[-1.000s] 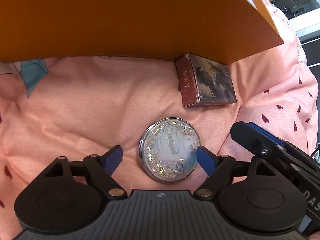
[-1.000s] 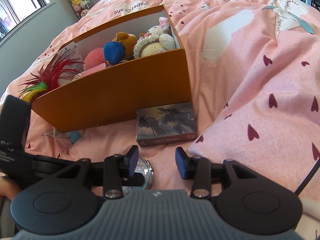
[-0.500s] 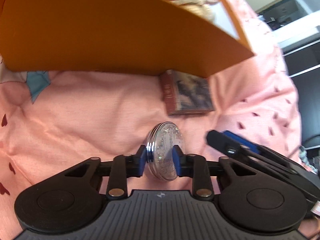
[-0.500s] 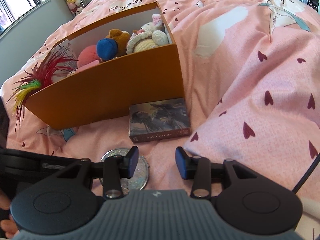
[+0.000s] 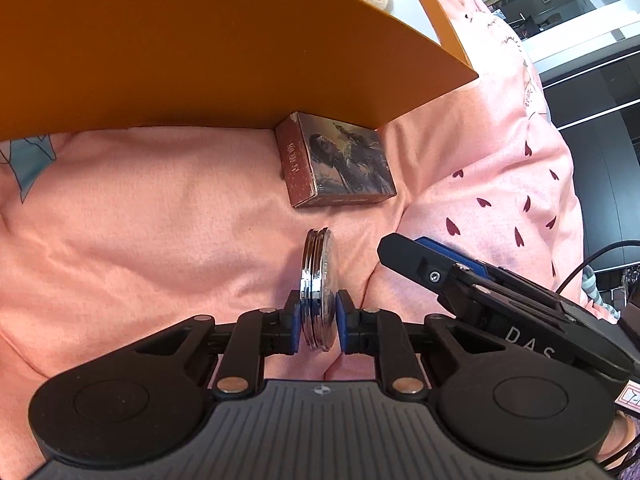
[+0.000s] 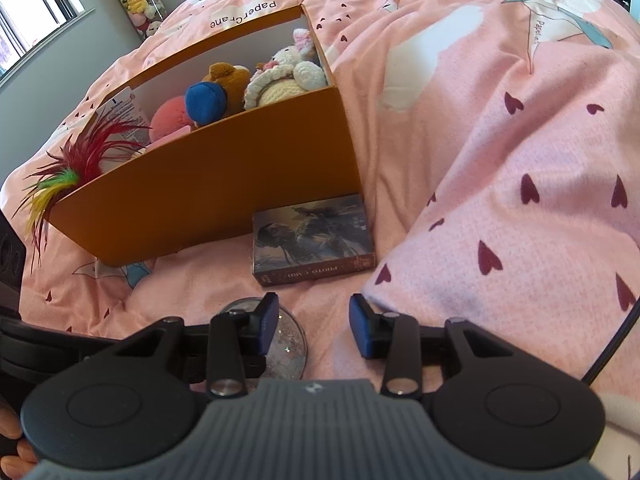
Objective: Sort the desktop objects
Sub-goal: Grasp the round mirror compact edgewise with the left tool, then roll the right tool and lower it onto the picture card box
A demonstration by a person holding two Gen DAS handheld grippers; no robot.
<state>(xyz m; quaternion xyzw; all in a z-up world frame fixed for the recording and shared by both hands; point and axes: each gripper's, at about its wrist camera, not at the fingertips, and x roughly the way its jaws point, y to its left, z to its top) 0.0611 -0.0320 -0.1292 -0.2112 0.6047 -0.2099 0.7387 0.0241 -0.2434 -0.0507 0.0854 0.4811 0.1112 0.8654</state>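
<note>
At far left a feather toy is sticking out of the orange box, which is being used as the sorting bin on the pink bedspread; inside it one pink ball, one blue ball, one brown plush and one crocheted white plush are being counted. Moving right, the round compact is being held on edge by the left gripper, whose jaws are closing with the blue pads pressed against the two flat faces; it is sitting just above the bedding, in front of the box and near the card box. The compact is judged stiff, light to medium, with slick chromed rims and a clear glittery lid, so slipping or rotating in the pads is being treated as the risk; a grip across the flat faces near the centre is judged best, and hard squeezing is being avoided since the lid may crack. One card box is lying flat against the orange wall, rigid cardboard, light, best taken across its short sides. At right, the right gripper is being held half-open with nothing between its pads, hovering over the bedspread beside the compact. Counts: one compact, one card box, one bin, two grippers.
</note>
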